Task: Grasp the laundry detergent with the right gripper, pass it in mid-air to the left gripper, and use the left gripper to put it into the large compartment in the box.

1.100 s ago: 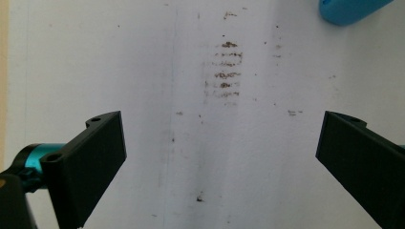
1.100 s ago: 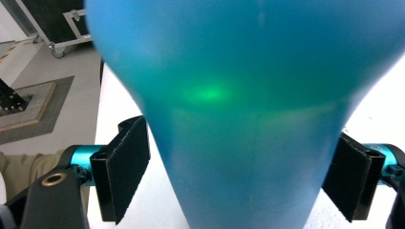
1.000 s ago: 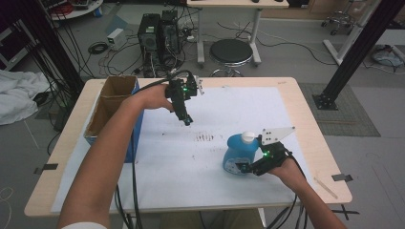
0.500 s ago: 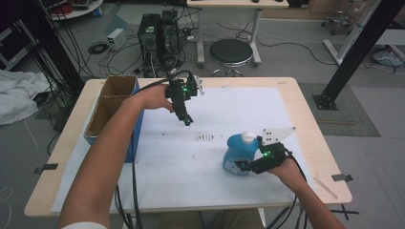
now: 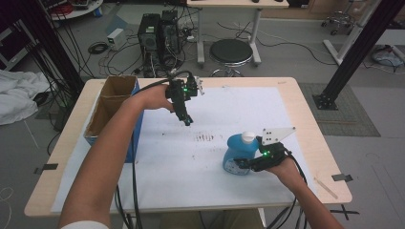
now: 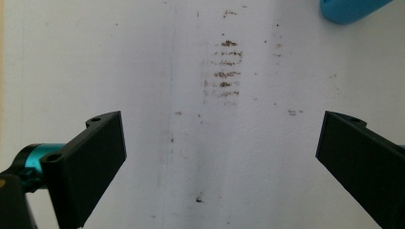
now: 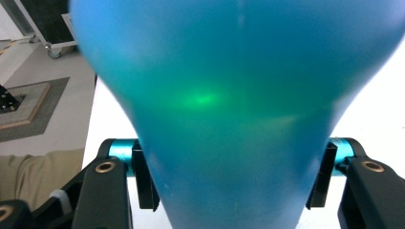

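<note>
No lettering can be read on anything.

- A wide stretch of white sheet on the counter is lying open between the hands.
- A cardboard box is blocking the left edge.
- The blue bottle is standing in the way at right, filling the right gripper's fingers.

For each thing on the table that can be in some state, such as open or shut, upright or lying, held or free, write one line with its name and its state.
Blue plastic bottle with white cap: upright on the white sheet, cap on, clamped.
Right gripper: jaws just closed in, shut on the bottle's sides.
Left gripper: open, empty, held above the sheet.
Brown cardboard box: open at the top, contents not visible.
</note>
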A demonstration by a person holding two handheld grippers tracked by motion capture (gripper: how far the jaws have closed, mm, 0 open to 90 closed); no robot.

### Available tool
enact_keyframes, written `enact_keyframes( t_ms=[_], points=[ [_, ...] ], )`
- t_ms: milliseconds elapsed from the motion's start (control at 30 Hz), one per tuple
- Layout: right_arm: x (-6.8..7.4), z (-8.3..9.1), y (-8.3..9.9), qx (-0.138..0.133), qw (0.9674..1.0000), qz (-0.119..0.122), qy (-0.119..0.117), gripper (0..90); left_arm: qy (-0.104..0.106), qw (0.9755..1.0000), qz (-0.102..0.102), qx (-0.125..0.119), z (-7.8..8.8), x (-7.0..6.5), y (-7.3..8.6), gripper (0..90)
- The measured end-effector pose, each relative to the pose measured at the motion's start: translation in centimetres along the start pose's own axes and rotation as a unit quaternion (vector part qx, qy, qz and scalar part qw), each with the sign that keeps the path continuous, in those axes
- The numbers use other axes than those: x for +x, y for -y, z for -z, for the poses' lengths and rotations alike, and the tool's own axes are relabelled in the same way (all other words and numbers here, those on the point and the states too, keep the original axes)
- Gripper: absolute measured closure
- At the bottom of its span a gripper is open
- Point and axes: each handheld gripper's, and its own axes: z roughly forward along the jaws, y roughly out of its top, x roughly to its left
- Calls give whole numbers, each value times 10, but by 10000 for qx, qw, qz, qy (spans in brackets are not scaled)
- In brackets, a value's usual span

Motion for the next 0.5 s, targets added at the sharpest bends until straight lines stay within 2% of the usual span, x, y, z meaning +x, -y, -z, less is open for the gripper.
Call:
enact_keyframes(
  t_ms=[167, 500],
  points=[
    [0, -1, 0, -63, 10000, 65, 23, 422, 18, 10000, -11, 12, -1, 0, 0, 29],
    [5, 1, -3, -43, 9995, 129, 278, 452, -26, 10000, -62, 17, 1, -3, 0, 30]
  ],
)
